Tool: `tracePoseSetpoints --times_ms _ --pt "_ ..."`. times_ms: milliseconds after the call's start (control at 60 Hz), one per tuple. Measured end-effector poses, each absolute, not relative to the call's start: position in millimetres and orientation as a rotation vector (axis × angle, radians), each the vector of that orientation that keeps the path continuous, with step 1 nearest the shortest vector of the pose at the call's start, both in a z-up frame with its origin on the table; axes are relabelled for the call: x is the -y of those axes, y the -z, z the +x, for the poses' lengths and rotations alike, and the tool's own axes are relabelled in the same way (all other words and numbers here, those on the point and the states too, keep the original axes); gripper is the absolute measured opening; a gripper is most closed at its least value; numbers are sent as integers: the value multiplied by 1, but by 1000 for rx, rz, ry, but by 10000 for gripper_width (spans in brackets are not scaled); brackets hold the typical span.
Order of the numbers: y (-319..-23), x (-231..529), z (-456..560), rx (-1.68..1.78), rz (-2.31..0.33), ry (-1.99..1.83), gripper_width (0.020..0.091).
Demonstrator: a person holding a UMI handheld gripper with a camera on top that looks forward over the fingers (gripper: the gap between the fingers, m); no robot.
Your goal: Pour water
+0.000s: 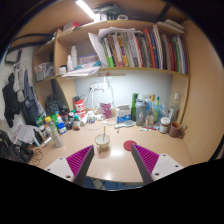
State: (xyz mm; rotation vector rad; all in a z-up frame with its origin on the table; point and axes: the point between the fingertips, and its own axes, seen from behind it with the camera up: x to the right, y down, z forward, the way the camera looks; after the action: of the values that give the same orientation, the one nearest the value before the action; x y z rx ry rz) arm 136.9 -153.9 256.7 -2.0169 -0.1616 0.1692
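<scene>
A white cup [103, 141] is seen on the desk [110, 165], beyond the fingers; its contents cannot be told. The gripper [102, 160] is held wide open, and nothing is gripped.

smooth wood desk [100, 165], wood shelf [110, 72], paper books [135, 50].

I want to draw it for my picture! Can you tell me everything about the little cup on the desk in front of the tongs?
The cup is small and pale, whitish, and looks like paper or plastic. It stands upright on the wooden desk, alone, with its open top facing up. It sits just ahead of the tongs, about midway between the two pink-padded fingers, which are open and do not touch it. Whether anything is inside cannot be seen.
</scene>
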Motion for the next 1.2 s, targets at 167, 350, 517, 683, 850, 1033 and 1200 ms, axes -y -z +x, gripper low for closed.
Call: tracePoseSetpoints --times_ms 167,350,517,683,850,1033,1200 --pt "-268 160 119 160 -1985 -114 839" --pt "-262 169 82 167 -1976 -88 840" --pt "-236 175 17 242 -1920 -107 840" --pt "-194 157 -84 369 -1886 -180 840" --pt "-154 113 -201 474 -1822 -294 844" --pt "-108 43 -287 515 -1779 -339 838" --pt "-77 -15 -326 470 -1784 -376 842"
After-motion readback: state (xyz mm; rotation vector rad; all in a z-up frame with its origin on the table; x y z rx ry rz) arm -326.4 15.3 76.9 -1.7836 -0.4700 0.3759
